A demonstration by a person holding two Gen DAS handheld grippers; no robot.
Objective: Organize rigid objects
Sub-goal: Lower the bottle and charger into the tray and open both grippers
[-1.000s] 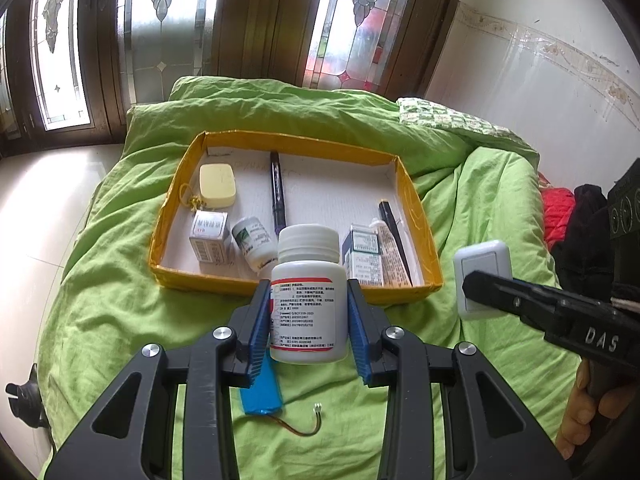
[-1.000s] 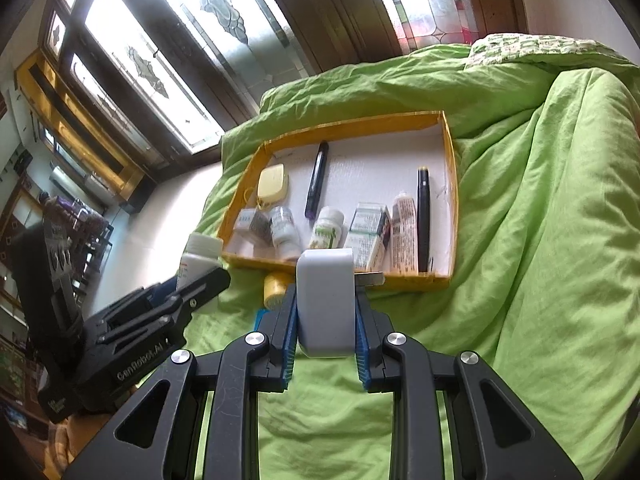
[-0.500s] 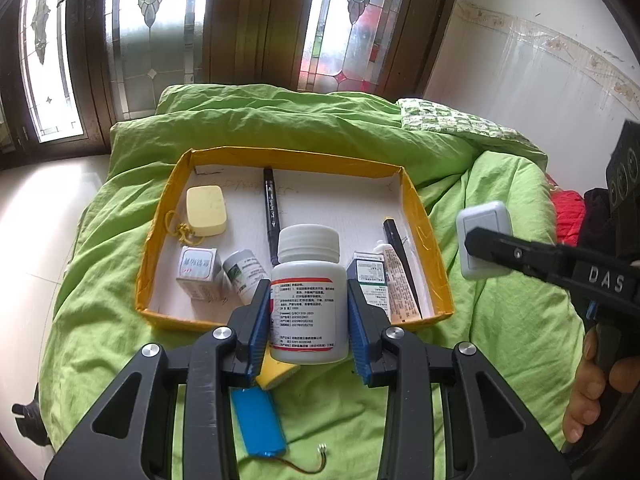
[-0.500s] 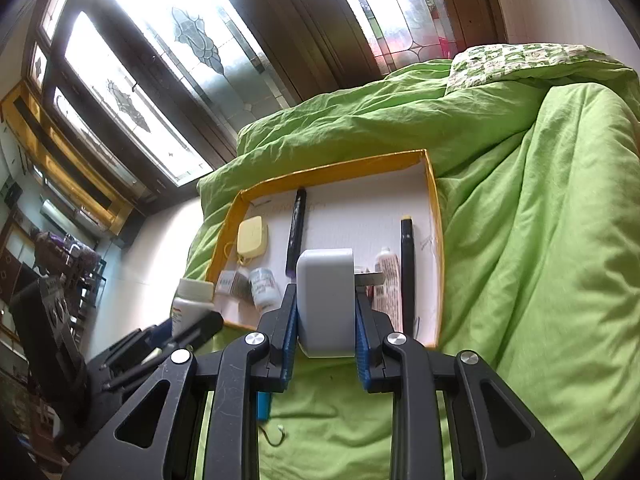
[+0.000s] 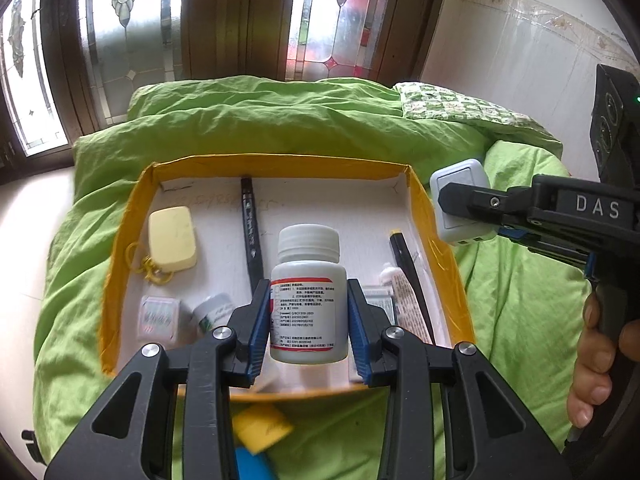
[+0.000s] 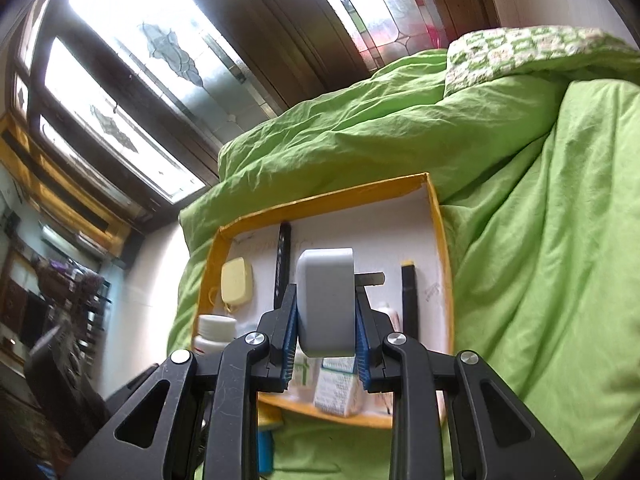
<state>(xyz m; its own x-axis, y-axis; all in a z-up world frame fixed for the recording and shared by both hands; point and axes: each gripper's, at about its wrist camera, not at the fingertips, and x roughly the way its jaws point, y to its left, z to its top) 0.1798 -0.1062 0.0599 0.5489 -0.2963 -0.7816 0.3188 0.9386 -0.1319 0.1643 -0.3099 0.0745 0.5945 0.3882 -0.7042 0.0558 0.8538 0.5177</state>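
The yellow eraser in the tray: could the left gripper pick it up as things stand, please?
Probably not yet: the left gripper is shut on the white pill bottle, so its jaws are full, though nothing covers the yellow eraser.

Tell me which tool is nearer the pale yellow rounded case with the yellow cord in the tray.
Left. The left tool, shut on the white pill bottle, is over the tray's near side, beside the pale yellow rounded case. The right tool, shut on the white wall plug, hangs at the tray's far-right edge.

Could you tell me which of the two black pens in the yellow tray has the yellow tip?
The black pen by the yellow tray's right wall, beside the tube; its far end is yellow. The other pen, mid-tray, is black throughout.
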